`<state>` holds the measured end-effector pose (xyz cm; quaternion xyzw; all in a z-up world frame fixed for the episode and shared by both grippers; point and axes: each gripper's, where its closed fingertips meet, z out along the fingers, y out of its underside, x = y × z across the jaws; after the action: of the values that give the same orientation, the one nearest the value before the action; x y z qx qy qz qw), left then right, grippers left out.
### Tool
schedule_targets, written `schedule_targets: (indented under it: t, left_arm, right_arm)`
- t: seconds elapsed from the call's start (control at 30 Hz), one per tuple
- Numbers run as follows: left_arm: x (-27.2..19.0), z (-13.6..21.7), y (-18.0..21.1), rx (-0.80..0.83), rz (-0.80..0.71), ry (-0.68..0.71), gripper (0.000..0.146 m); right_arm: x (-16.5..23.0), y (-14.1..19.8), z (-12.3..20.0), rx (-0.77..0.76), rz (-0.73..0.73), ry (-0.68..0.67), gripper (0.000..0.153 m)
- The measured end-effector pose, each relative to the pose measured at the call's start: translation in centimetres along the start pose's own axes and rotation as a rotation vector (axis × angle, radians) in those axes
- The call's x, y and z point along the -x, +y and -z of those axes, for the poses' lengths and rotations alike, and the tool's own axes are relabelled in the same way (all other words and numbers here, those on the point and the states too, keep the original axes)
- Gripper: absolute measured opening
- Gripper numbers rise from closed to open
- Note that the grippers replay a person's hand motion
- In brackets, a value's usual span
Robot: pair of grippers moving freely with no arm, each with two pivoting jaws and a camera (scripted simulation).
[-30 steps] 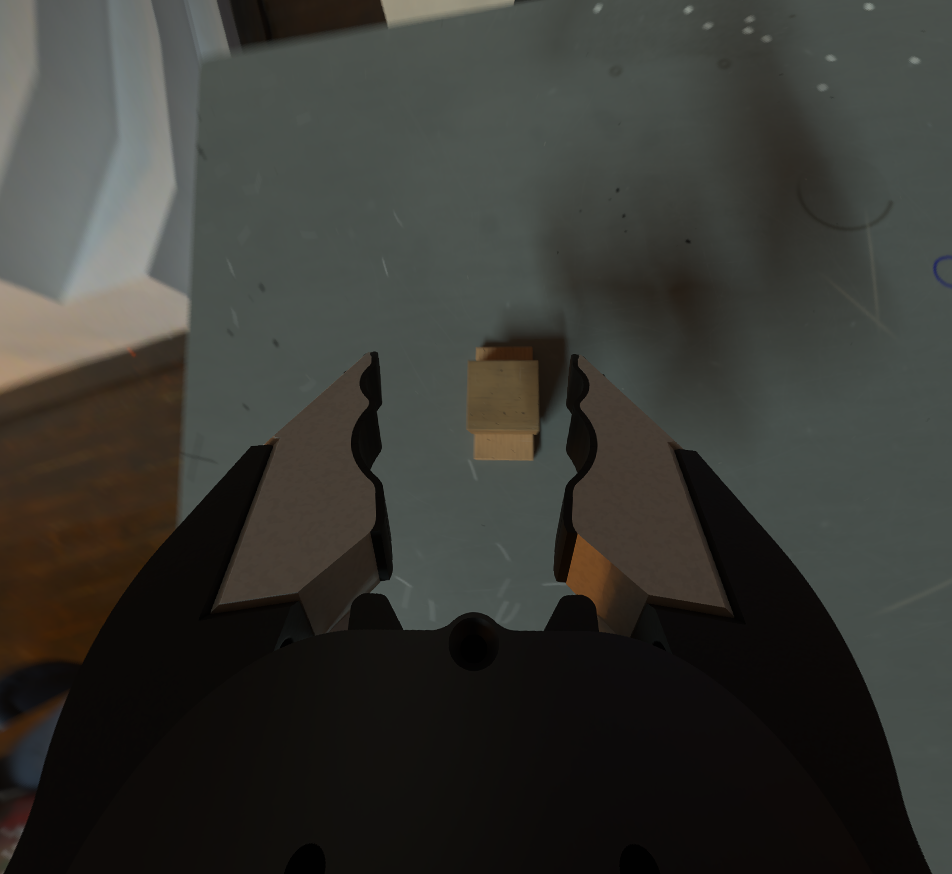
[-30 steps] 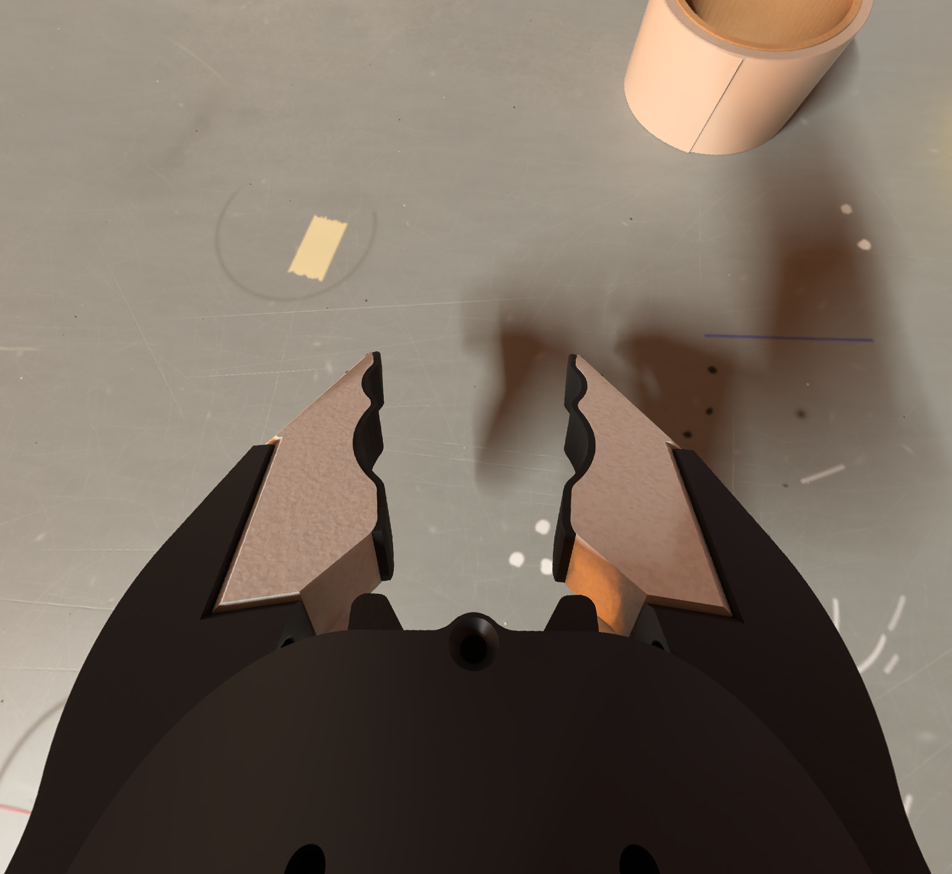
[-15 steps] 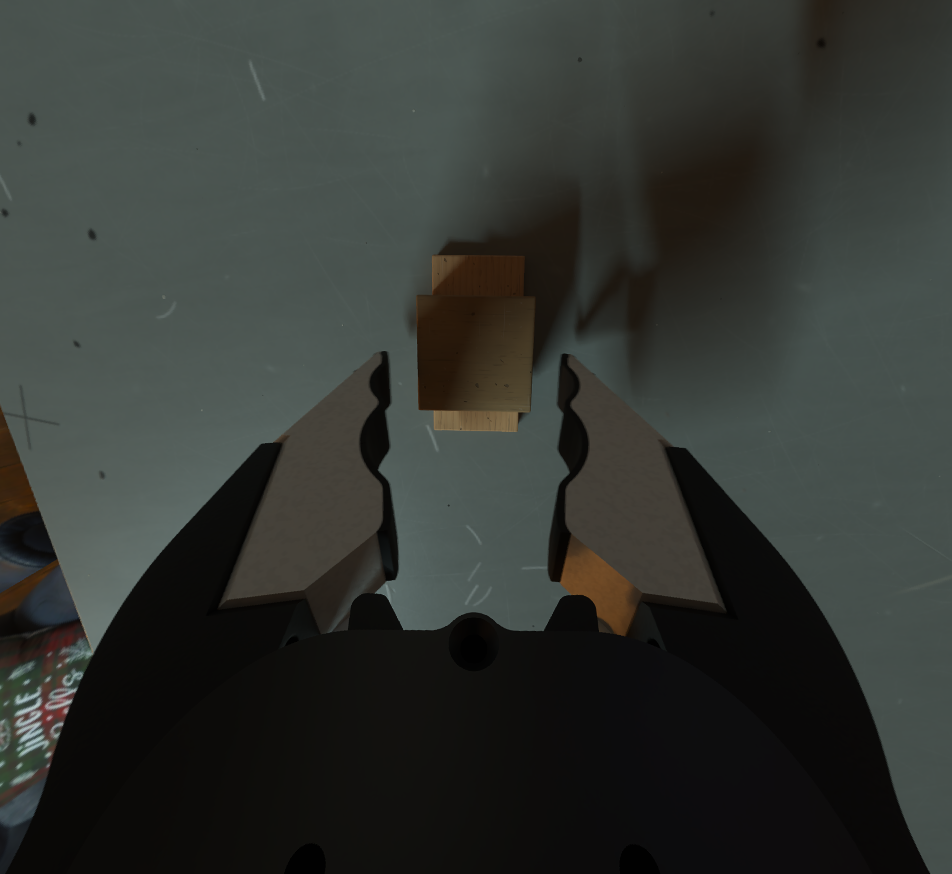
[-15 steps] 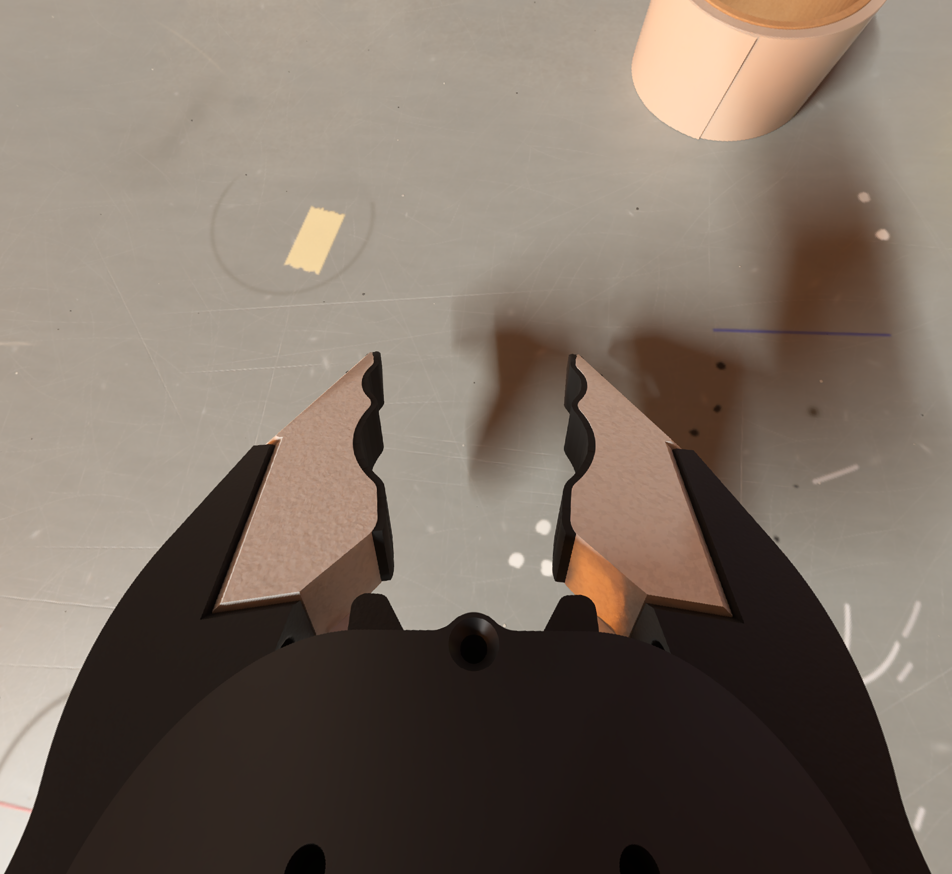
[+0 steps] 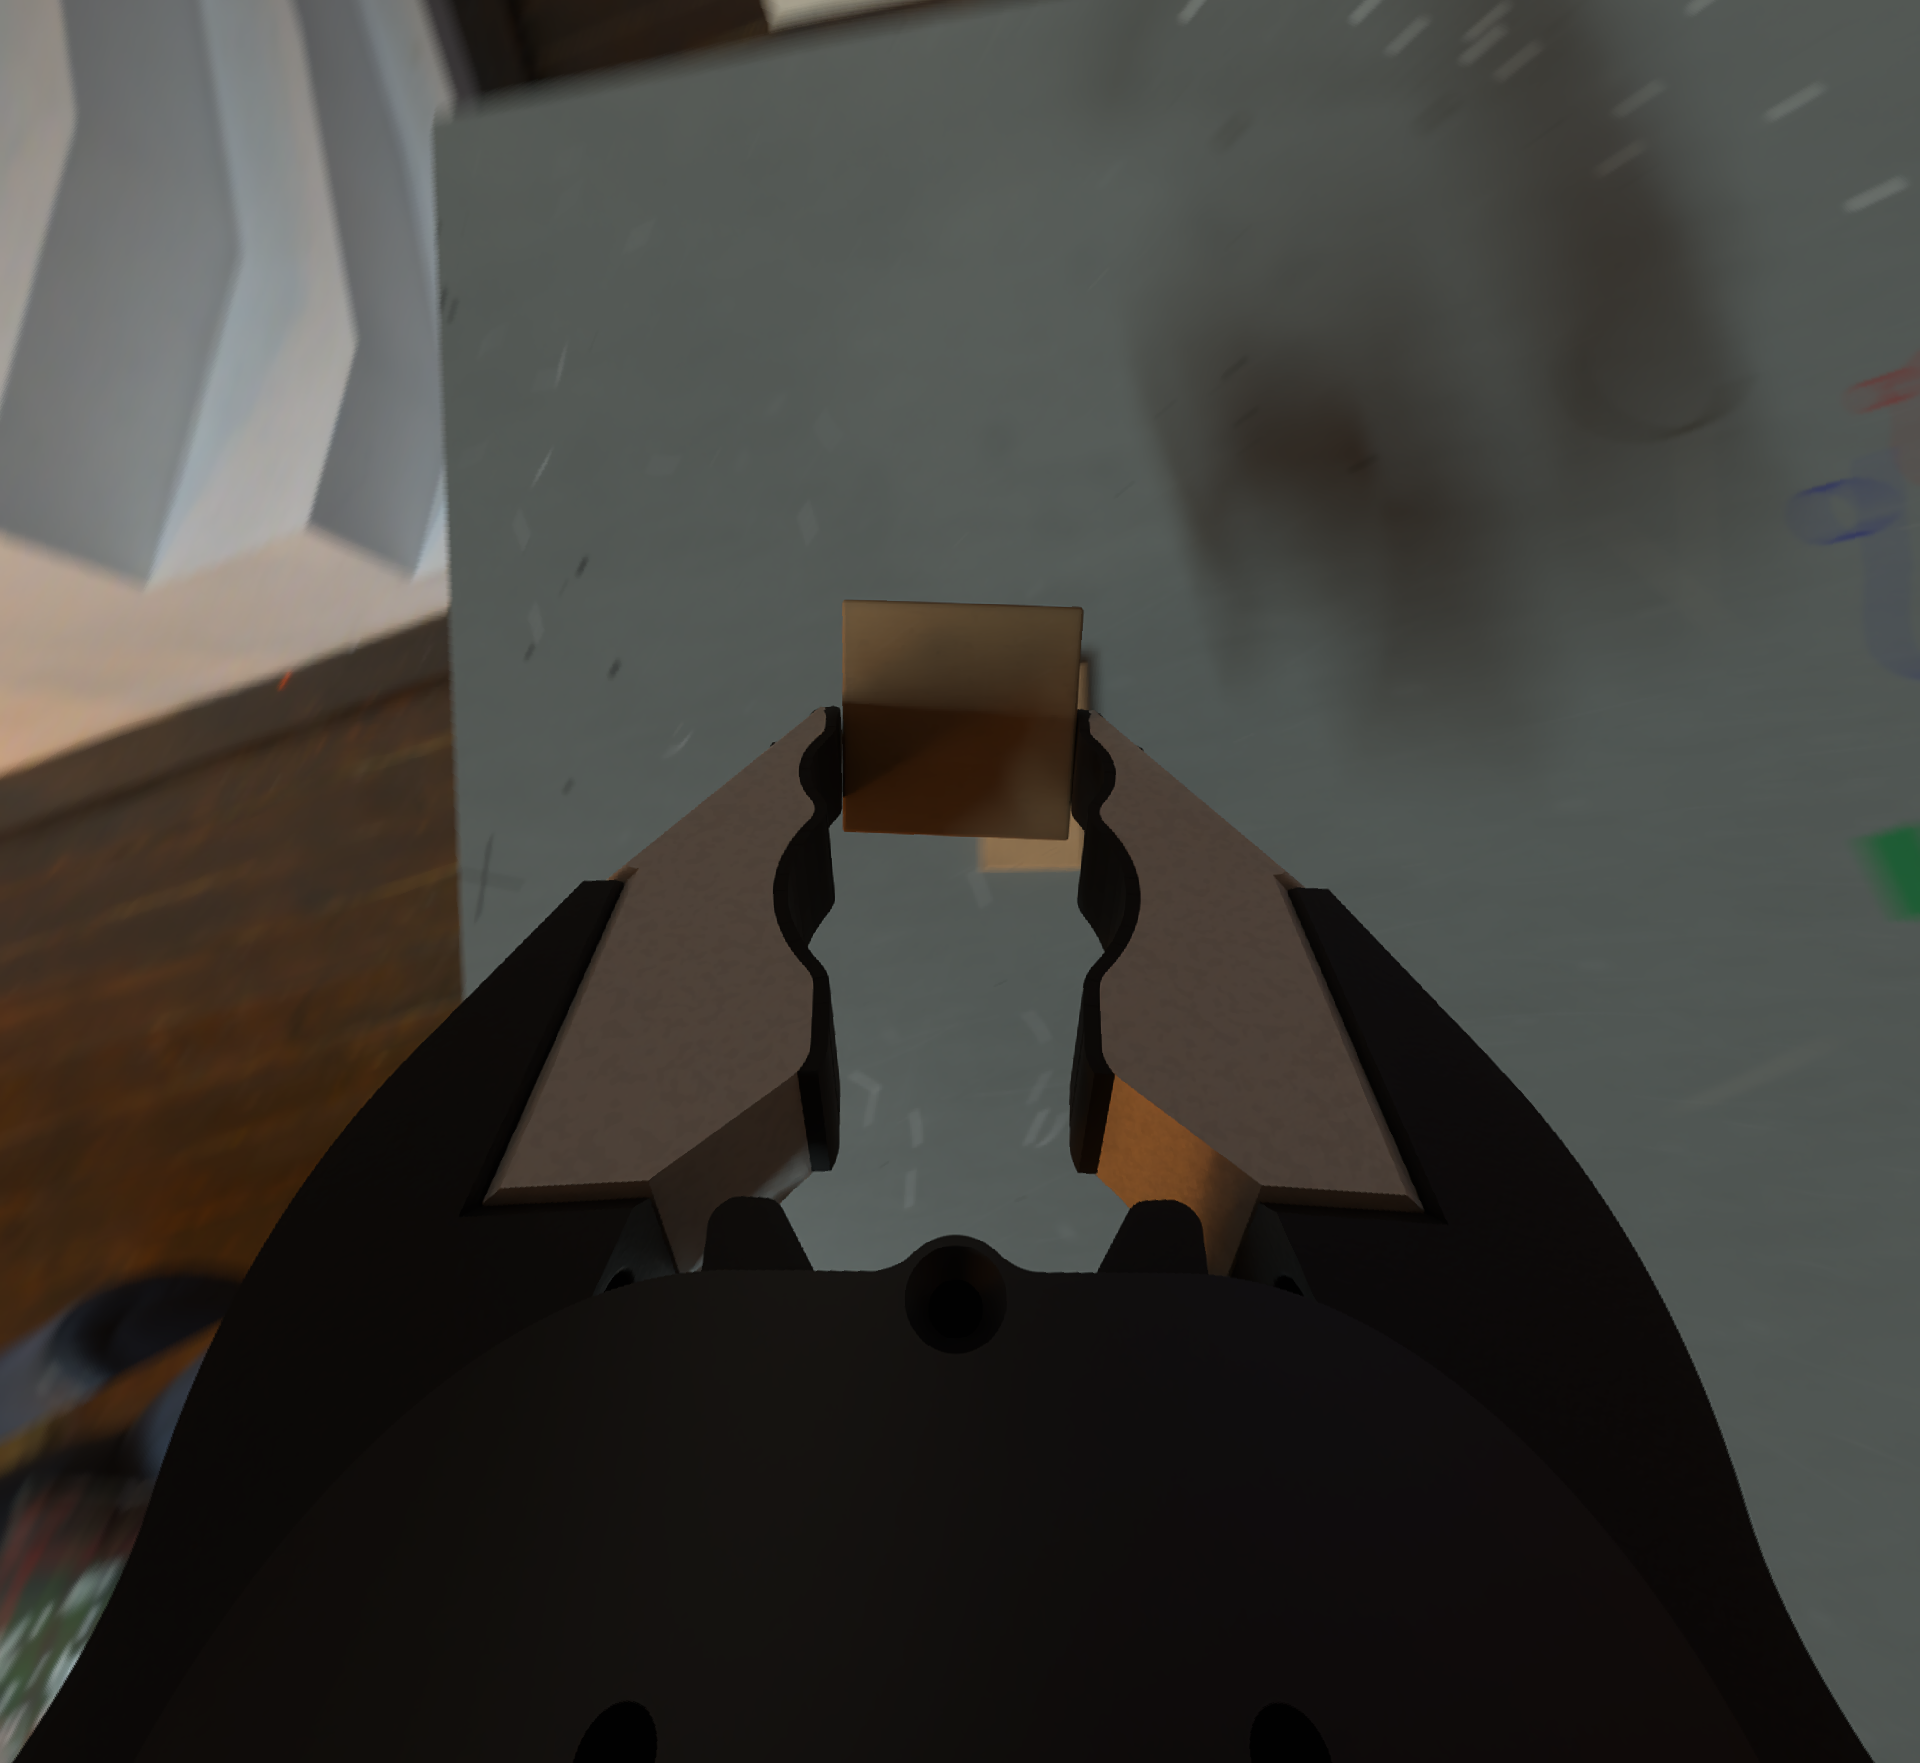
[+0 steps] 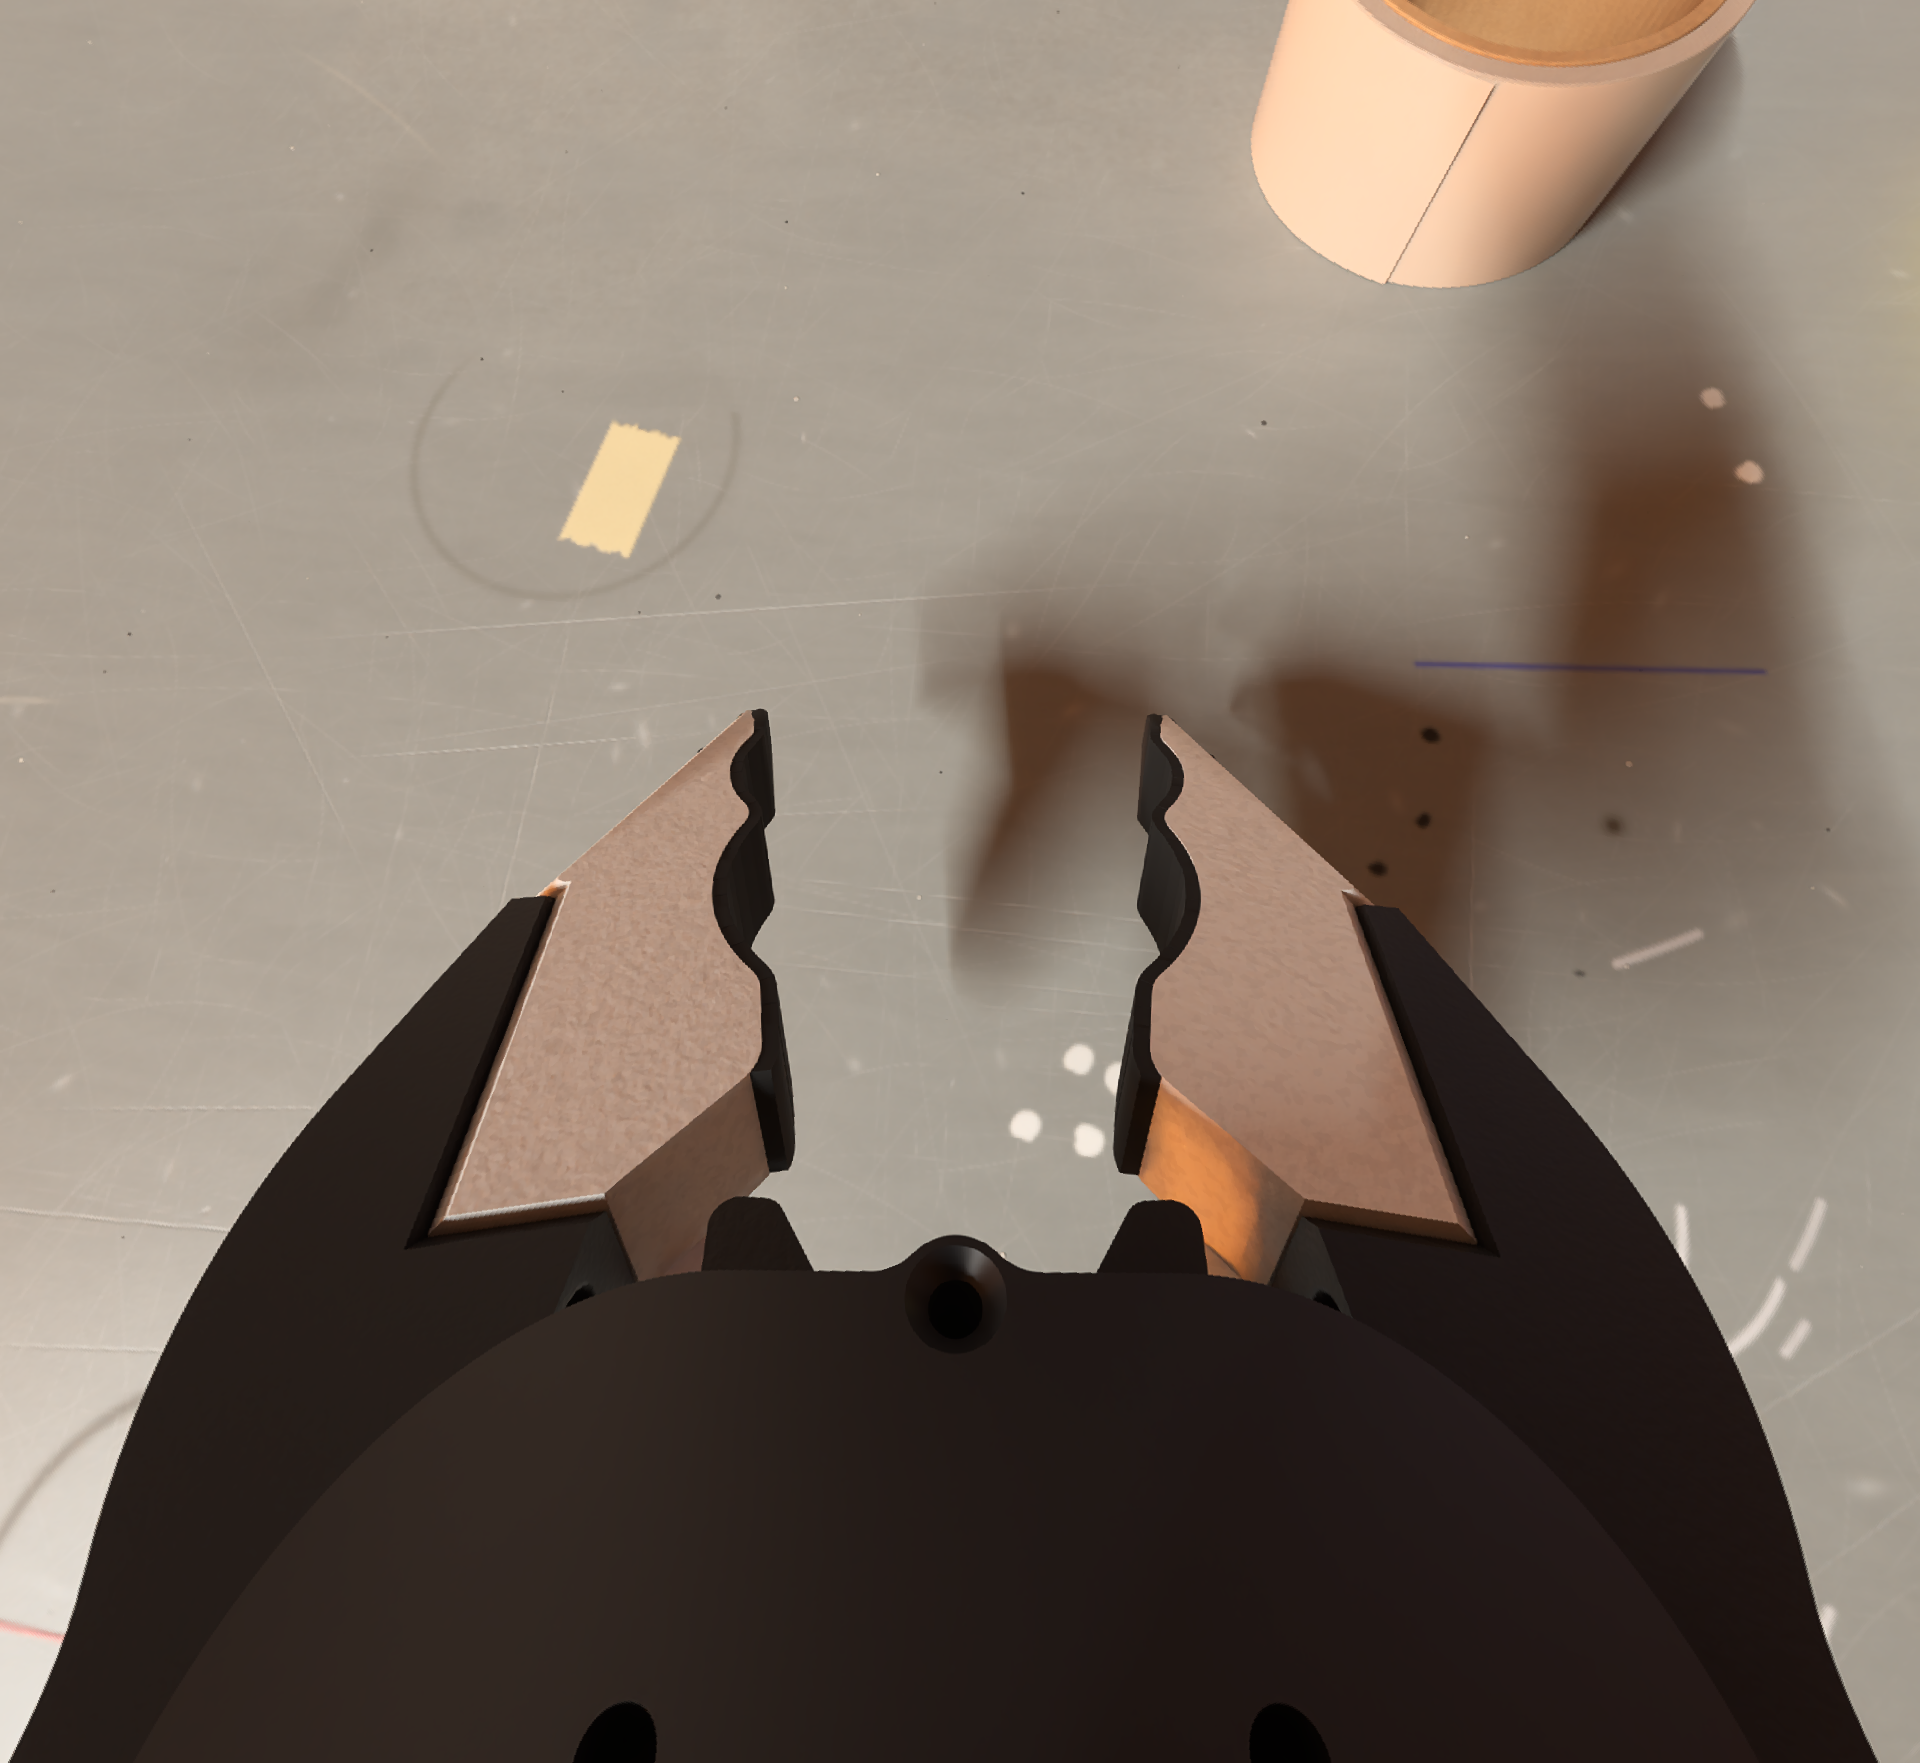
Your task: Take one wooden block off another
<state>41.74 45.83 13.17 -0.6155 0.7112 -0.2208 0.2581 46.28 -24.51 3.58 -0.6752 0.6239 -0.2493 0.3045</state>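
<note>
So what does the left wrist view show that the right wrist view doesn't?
Only the left wrist view shows the left gripper shut on the square tan wooden block, with a second, paler wooden block peeking out behind it on the table. Only the right wrist view shows the open right gripper, a peach cardboard tube standing upright, and a yellow tape strip inside a faint circle. Both show the scuffed grey tabletop.

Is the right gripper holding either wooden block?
No: the right gripper is open, with only bare grey table between its fingers.
</note>
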Motion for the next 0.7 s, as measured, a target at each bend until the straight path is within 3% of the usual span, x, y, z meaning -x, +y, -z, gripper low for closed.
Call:
schedule_targets:
  t: [0.1,0.2,0.33,0.43,0.53,0.7]
  left_arm:
    - [-5.4,3.2,-3.8,-0.137,-0.035,0.163,0.044]
    - [-12.0,3.2,-5.0,-0.142,-0.104,0.302,0.044]
    - [-16.0,-2.2,-5.8,-0.152,-0.107,0.161,0.044]
    - [-19.1,-6.8,-4.5,-0.05,-0.032,0.236,0.044]
    - [-20.2,-10.5,-3.1,0.038,-0.029,0.202,0.044]
    - [-21.6,-13.0,-1.7,0.132,0.033,0.225,0.044]
  right_arm:
    - [0.0,0.0,0.0,0.002,0.005,0.004,0.071]
    - [0.0,0.0,0.0,-0.006,-0.001,0.0,0.071]
    - [0.1,-0.2,0.1,-0.028,-0.024,-0.019,0.071]
    - [0.4,-0.3,0.0,-0.04,-0.033,-0.039,0.071]
    - [0.4,-0.3,-0.1,-0.035,-0.029,-0.043,0.071]
    - [0.3,-0.6,0.3,-0.059,-0.054,-0.062,0.071]
